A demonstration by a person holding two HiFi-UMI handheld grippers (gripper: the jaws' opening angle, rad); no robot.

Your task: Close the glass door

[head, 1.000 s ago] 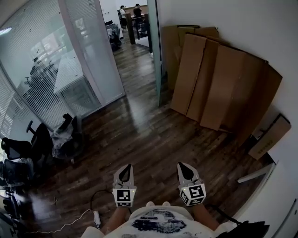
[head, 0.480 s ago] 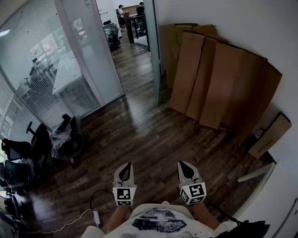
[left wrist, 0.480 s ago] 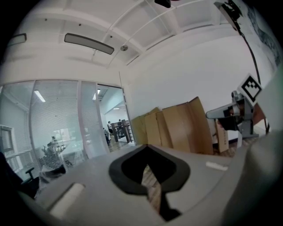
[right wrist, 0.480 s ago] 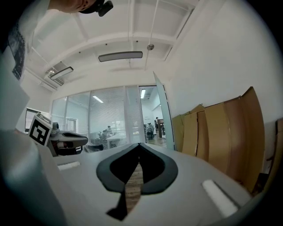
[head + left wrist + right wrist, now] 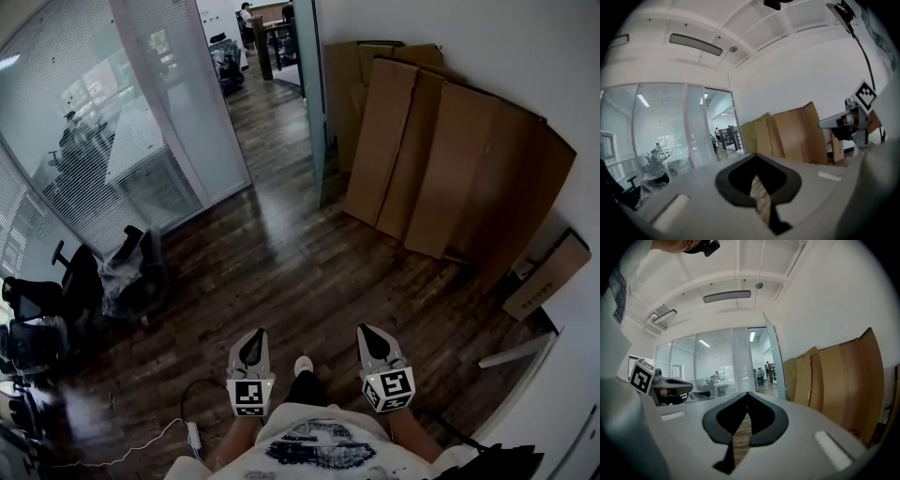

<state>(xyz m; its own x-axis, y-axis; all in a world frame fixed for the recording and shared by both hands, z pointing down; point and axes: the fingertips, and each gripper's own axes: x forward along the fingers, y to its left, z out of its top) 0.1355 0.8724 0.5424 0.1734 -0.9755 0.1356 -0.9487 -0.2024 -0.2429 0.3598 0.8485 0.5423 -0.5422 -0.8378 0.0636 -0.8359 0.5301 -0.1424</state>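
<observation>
Glass door (image 5: 317, 112) stands open, edge-on just beside the cardboard sheets (image 5: 441, 169). Your left gripper (image 5: 251, 337) and right gripper (image 5: 371, 335), both clenched on nothing, sit well short of the door, probably just carried for the approach.

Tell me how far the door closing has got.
Done: nothing; the glass door stands open, edge-on beside the cardboard sheets. In hand: left gripper and right gripper are shut, empty, far short of it, one shoe forward. Left: reach the door and swing it across the doorway.

glass door (image 5: 317, 103) top cut off, distant people (image 5: 247, 11) tiny
</observation>
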